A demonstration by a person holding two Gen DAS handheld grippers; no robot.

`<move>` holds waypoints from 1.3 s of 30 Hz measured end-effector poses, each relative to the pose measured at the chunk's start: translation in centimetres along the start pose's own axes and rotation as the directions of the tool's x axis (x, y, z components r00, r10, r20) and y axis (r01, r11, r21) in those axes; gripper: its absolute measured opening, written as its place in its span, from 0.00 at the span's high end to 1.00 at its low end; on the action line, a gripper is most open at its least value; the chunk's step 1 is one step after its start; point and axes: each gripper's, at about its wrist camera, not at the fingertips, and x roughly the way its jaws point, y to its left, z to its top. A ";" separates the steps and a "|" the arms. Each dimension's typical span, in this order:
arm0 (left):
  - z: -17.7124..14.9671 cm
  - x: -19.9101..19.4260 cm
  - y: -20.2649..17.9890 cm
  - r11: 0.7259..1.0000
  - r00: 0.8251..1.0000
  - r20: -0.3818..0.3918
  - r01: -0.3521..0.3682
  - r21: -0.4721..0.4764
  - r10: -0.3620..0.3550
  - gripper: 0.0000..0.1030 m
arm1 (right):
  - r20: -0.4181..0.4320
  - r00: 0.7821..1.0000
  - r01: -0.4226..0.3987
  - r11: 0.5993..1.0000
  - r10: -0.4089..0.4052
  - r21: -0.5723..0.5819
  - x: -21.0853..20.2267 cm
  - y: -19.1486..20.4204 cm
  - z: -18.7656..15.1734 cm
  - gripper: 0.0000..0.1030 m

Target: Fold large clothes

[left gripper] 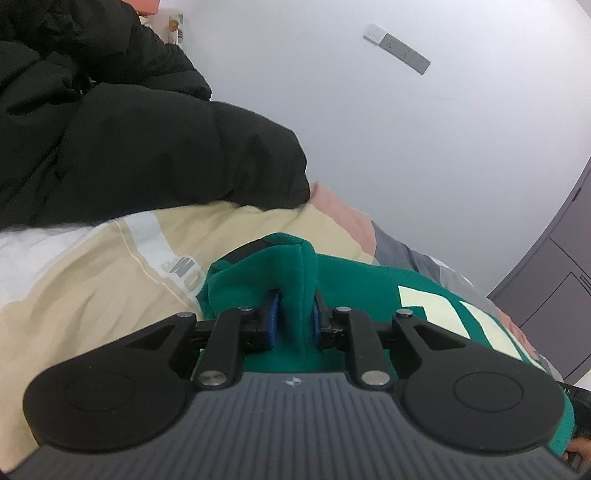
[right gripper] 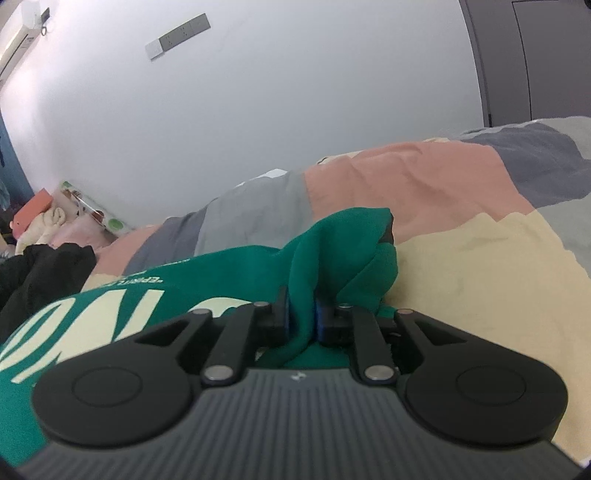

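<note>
nearest the left wrist lens, the left gripper (left gripper: pixel 294 317) has its blue-padded fingers closed on a raised fold of the green sweatshirt (left gripper: pixel 354 284), the cloth pinched upright between them. the right gripper (right gripper: pixel 301 317) does the same in its own view, fingers drawn in tight on a bunched ridge of the green sweatshirt (right gripper: pixel 332 251). each gripper's dark body covers the lower part of its frame, so the near edge of the garment is hidden in both.

the sweatshirt lies on a patchwork bedspread (right gripper: pixel 461 266) of cream, pink and grey panels. its pale printed lettering (right gripper: pixel 92 321) is cut off by the frame edge and the gripper body; a smaller line of text above it is too blurred to read. the left view shows only two pale bars of that print (left gripper: pixel 443 310).

only the left view shows a beige garment (left gripper: pixel 92 280) with a white stripe and partly legible letters, lying beside the sweatshirt, and a black puffy jacket (left gripper: pixel 129 140) filling the upper left (in the right view it is just a dark heap at the far left edge (right gripper: pixel 40 269)). only the right view shows soft toys (right gripper: pixel 48 221) by the wall and an air conditioner (right gripper: pixel 22 29) cut off at the corner. both show a wall socket strip (left gripper: pixel 400 48) and grey wardrobe doors (right gripper: pixel 517 55).
</note>
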 end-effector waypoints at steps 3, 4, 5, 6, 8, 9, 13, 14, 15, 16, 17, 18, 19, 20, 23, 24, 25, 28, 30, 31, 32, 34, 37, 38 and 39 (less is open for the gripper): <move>0.0 -1.2 -0.3 1.000 1.000 0.026 -0.008 0.010 0.008 0.74 | 0.007 1.000 -0.010 0.999 0.010 0.034 -0.7 -0.3 0.1 0.81; 0.0 -1.9 -0.3 1.000 0.999 0.035 -0.009 0.002 0.009 0.70 | 0.006 1.000 -0.010 0.999 0.010 0.049 -1.2 -0.4 0.1 0.79; 0.0 -2.9 -0.3 1.000 0.999 0.050 -0.001 -0.011 0.002 0.67 | 0.005 1.000 -0.012 0.997 0.012 0.070 -1.8 -0.6 0.3 0.75; 0.1 -3.9 -0.3 1.000 0.998 0.066 0.010 -0.019 -0.009 0.60 | 0.007 1.000 -0.017 0.996 0.017 0.089 -2.3 -0.6 0.4 0.72; 0.2 -6.4 -0.4 0.999 0.994 0.111 0.024 -0.026 -0.021 0.49 | 0.022 0.999 -0.039 0.990 0.036 0.133 -3.8 -0.9 0.7 0.51; 0.3 -7.7 -0.6 0.999 0.991 0.132 0.025 -0.030 -0.021 0.45 | 0.030 0.998 -0.052 0.988 0.048 0.148 -4.6 -1.0 0.7 0.45; -0.3 -12.2 -0.7 0.990 0.985 0.148 0.106 -0.091 -0.092 0.42 | 0.048 0.997 -0.069 0.981 0.061 0.184 -8.1 -0.9 0.2 0.37; -0.7 -13.0 -0.9 0.986 0.984 0.138 0.128 -0.111 -0.112 0.40 | 0.040 0.997 -0.070 0.976 0.063 0.208 -9.0 -0.9 -0.2 0.37; -1.2 -13.6 -1.0 0.980 0.985 0.118 0.145 -0.135 -0.129 0.37 | 0.029 0.996 -0.084 0.969 0.080 0.233 -9.9 -0.9 -0.7 0.37; -1.9 -14.1 -1.2 0.974 0.987 0.087 0.149 -0.169 -0.136 0.34 | 0.022 0.994 -0.111 0.961 0.109 0.254 -10.8 -0.7 -1.2 0.37; -2.5 -14.3 -1.3 0.969 0.989 0.057 0.147 -0.196 -0.139 0.32 | 0.015 0.991 -0.133 0.952 0.134 0.276 -11.6 -0.5 -1.8 0.38; -3.3 -14.3 -1.4 0.961 0.989 0.019 0.146 -0.233 -0.146 0.29 | 0.002 0.988 -0.150 0.943 0.157 0.298 -12.2 -0.3 -2.3 0.37; -3.9 -14.1 -0.9 0.940 0.985 -0.021 0.159 -0.301 -0.174 0.27 | -0.013 0.983 -0.172 0.932 0.186 0.320 -12.5 -0.1 -2.7 0.37; -4.7 -13.5 -0.2 0.898 0.974 -0.056 0.179 -0.402 -0.219 0.27 | -0.028 0.976 -0.194 0.918 0.217 0.346 -12.7 0.0 -3.0 0.37; -6.6 -11.6 1.0 0.819 0.953 -0.101 0.187 -0.543 -0.285 0.27 | -0.062 0.962 -0.220 0.886 0.267 0.408 -12.5 0.5 -4.0 0.37; -7.0 -10.9 1.1 0.812 0.952 -0.125 0.166 -0.559 -0.281 0.27 | -0.081 0.959 -0.216 0.882 0.273 0.418 -12.1 0.6 -4.4 0.37; -7.3 -10.3 1.4 0.799 0.947 -0.134 0.166 -0.578 -0.293 0.27 | -0.099 0.956 -0.209 0.881 0.275 0.425 -11.6 0.6 -4.7 0.37; -7.9 -9.0 2.3 0.761 0.945 -0.106 0.180 -0.623 -0.310 0.27 | -0.138 0.948 -0.194 0.863 0.288 0.467 -9.8 0.2 -5.7 0.37; -7.9 -8.3 3.1 0.746 0.950 -0.096 0.168 -0.645 -0.298 0.28 | -0.157 0.940 -0.185 0.840 0.302 0.509 -8.5 -0.3 -6.3 0.37; -8.0 -8.0 3.5 0.723 0.948 -0.079 0.179 -0.668 -0.308 0.28 | -0.157 0.938 -0.182 0.823 0.310 0.538 -7.9 -0.7 -6.6 0.37; -7.9 -7.7 3.7 0.710 0.946 -0.066 0.190 -0.678 -0.317 0.29 | -0.155 0.934 -0.185 0.808 0.321 0.559 -7.4 -1.0 -6.7 0.38; -7.3 -7.7 3.6 0.720 0.949 -0.048 0.203 -0.664 -0.311 0.48 | -0.146 0.927 -0.204 0.791 0.345 0.577 -6.6 -1.2 -6.6 0.39; -5.7 -8.6 2.6 0.789 0.954 -0.024 0.233 -0.569 -0.300 0.73 | -0.123 0.921 -0.249 0.801 0.369 0.544 -6.4 -0.5 -5.8 0.61; -4.9 -9.1 1.9 0.814 0.954 0.000 0.257 -0.521 -0.300 0.76 | -0.115 0.923 -0.262 0.820 0.366 0.509 -6.6 0.0 -5.3 0.71; -4.3 -9.5 1.4 0.828 0.950 0.024 0.285 -0.483 -0.313 0.79 | -0.104 0.924 -0.279 0.836 0.367 0.472 -6.8 0.4 -4.9 0.76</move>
